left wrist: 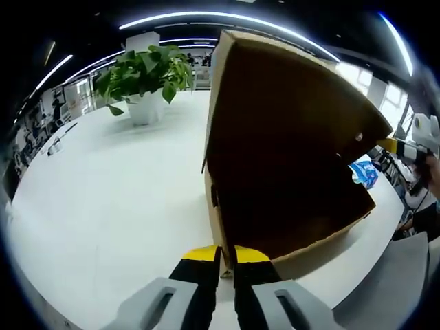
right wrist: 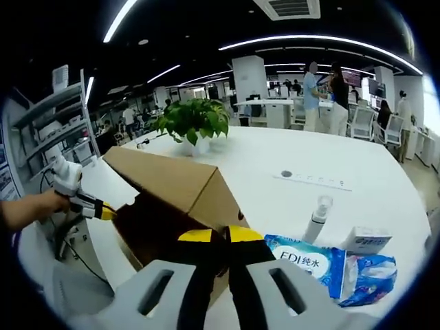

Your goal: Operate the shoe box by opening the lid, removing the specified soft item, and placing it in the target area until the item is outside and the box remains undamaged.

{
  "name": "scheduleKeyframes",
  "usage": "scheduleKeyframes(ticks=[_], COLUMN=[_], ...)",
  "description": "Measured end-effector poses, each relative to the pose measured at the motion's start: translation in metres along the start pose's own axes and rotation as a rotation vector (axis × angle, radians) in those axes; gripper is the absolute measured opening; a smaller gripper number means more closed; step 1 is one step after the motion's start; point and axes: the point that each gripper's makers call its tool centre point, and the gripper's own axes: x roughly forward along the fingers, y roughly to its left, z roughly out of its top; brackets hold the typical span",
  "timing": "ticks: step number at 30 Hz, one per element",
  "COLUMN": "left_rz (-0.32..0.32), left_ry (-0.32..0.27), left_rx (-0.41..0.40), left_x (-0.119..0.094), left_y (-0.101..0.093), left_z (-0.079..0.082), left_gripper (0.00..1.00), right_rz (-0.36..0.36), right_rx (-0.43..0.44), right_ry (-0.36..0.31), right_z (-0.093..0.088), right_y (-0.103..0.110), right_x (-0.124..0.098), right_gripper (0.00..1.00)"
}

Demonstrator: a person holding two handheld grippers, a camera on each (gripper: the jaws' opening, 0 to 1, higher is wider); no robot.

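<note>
Two grippers were both clamped on the same cardboard shoe box, one at each end.

Left gripper view: the left gripper was pinched tight on the bottom edge of the box's raised lid, yellow tips touching the cardboard, no gap between the jaws. The lid stood tilted up and open, its dark inner face toward the camera. The box sat on the white table. A potted plant stood farther back on the table, well apart from the box. At the far right edge the right gripper showed, held in a person's hand. A blue packet lay just past the box's right side.

Right gripper view: the right gripper was clenched on the near corner edge of the box, jaws pressed together on the cardboard. The left gripper was at the box's left edge, in a person's hand. To the right on the table lay a blue tissue pack, a second blue packet, a small white box and a spray bottle, all near each other. The plant stood behind the box. No soft item could be made out inside the box.
</note>
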Motion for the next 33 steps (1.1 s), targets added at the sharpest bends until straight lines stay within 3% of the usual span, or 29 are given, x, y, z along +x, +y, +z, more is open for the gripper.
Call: scheduleKeyframes(ticks=[7,13,17,21,33], left_rz=[-0.010,-0.006,0.003,-0.005,-0.050], left_ry=[0.014,-0.021,-0.063,-0.097,-0.179], left_rx=[0.027,0.029,0.054,0.064,0.193], left_x=[-0.001,-0.007,-0.015,-0.021,-0.036], left_y=[-0.001,0.000,0.001,0.002,-0.016], left_z=[0.000,0.009,0.022,0.034,0.067], left_gripper=[0.08,0.18,0.21,0.30,0.37], right_rz=[0.000,0.013,0.026,0.034,0.090], right_rx=[-0.012,-0.038,-0.062,-0.079,-0.121], right_ry=[0.006,0.013,0.019,0.007,0.029], right_z=[-0.009,-0.014,-0.018,-0.018,-0.031], right_y=[0.002,0.004,0.005,0.005,0.012], right_x=[-0.003,-0.003,-0.004,-0.004,-0.003], right_gripper=[0.04,0.05,0.07,0.17,0.20])
